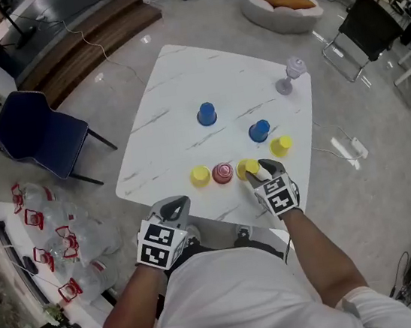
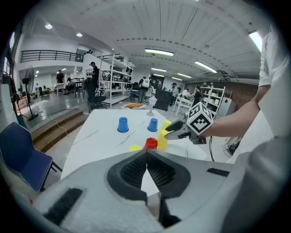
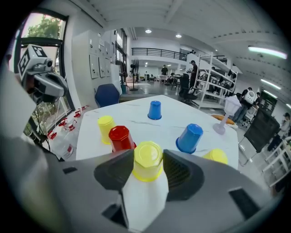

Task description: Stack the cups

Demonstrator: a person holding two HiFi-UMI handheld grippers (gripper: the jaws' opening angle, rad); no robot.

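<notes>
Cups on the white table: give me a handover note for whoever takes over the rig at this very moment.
Left claw: shut, empty, held back from the cups.
Right claw: shut on the middle yellow cup, upside down, next to the red cup.
Other cups, all upside down and standing apart: left yellow cup, right yellow cup, near blue cup, far blue cup.
Done: nothing stacked yet.
Left: stack all six cups; the gripped yellow one probably goes first.
</notes>
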